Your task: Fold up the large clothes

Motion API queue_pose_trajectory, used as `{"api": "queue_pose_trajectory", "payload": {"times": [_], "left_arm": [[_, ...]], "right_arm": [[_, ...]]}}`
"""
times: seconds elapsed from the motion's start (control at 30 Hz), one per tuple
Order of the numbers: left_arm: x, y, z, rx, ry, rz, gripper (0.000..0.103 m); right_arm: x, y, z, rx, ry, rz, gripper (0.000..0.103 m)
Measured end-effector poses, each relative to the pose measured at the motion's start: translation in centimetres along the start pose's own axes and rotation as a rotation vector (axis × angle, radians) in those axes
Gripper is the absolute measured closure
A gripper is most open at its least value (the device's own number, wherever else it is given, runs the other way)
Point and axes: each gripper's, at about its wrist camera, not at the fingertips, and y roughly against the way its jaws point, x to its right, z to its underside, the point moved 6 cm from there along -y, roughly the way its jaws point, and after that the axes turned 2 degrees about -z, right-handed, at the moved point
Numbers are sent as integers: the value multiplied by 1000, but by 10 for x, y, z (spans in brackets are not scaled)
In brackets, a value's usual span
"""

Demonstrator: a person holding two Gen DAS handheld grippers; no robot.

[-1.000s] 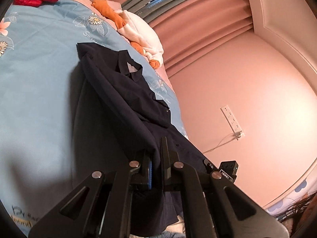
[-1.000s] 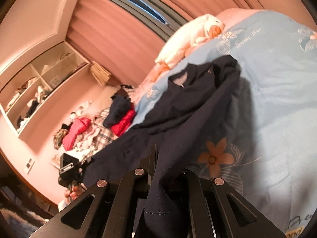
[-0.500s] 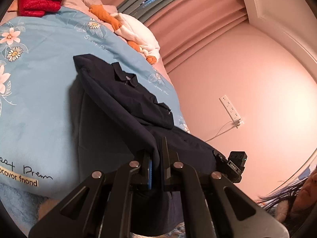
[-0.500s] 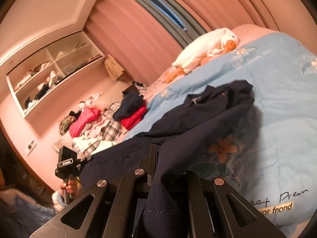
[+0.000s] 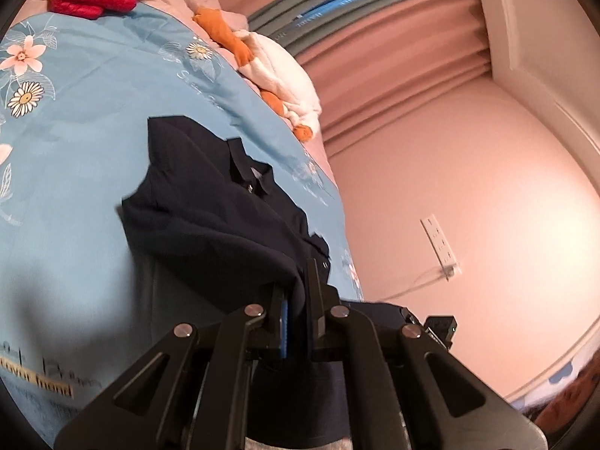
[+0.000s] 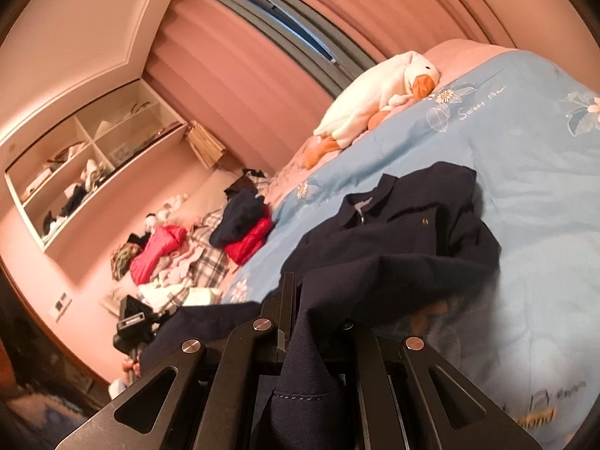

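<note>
A dark navy collared garment [image 5: 210, 210] lies on the light blue flowered bedspread [image 5: 75, 120], collar toward the pillows. Its lower edge is lifted off the bed. My left gripper [image 5: 296, 300] is shut on one part of that edge, and cloth hangs below the fingers. My right gripper [image 6: 300, 311] is shut on another part of the garment [image 6: 393, 232], with a fold of cloth draped over its right finger. The other gripper [image 6: 131, 322] shows at the lower left of the right wrist view, with the hem stretched between them.
A white plush duck [image 6: 375, 101] lies at the head of the bed [image 6: 525, 157]. A pile of clothes with red jackets [image 6: 161, 247] sits beside the bed under wall shelves [image 6: 86, 172]. Pink curtains and a wall socket [image 5: 438, 240] are to the right.
Both grippers have carried the hem forward toward the collar. The lifted lower part now folds over the upper part, and the garment looks shorter on the bed.
</note>
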Motion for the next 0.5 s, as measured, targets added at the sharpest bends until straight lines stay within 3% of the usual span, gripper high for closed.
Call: {"api": "queue_pose_trajectory", "payload": {"times": [0.3,0.5], "left_arm": [[-31,-56,-74,-6,86,-73,96],[-62,-108,-115,-44,147,-134,96]], "right_arm": [[32,-48,-54,-6,-80,7,96],[72,-91,-80,-46,-167,83,96]]}}
